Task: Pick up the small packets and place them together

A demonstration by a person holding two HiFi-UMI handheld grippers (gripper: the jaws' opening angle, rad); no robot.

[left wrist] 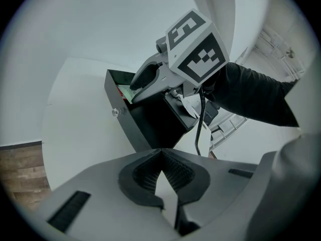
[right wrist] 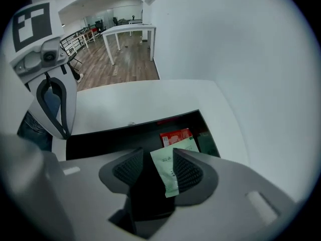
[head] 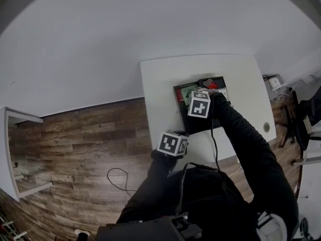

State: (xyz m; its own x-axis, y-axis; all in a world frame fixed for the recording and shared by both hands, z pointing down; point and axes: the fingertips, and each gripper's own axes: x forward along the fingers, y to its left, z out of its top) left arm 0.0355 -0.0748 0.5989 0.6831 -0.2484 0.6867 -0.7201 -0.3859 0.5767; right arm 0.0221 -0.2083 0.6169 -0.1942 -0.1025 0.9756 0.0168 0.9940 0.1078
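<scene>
A smooth white tabletop [right wrist: 140,102] carries a shallow rectangular black tray [right wrist: 100,139] with straight matte walls, set near the tabletop's middle. The right tool [right wrist: 156,155], grey moulded plastic with dark ribbed pads, points steeply down over the tray with its jaws spread apart. A thin, flat pale green packet [right wrist: 170,172] stands between them, one long edge along a ribbed pad and the other pad well clear of it, so nothing pinches it. Beyond it a glossy rectangular red packet [right wrist: 175,136] lies flat on the tray floor, toward the tray's far right corner as the right gripper view shows it. The left tool [left wrist: 161,154] hangs over the tabletop by its near edge, near the tray, its ribbed pads closed together at the tips with nothing between them. Each tool bears a white marker cube [head: 199,104] printed with bold black square patterns. The green packet carries a few lines of small dark print and the red one a pale patch on one side; neither can be read.
</scene>
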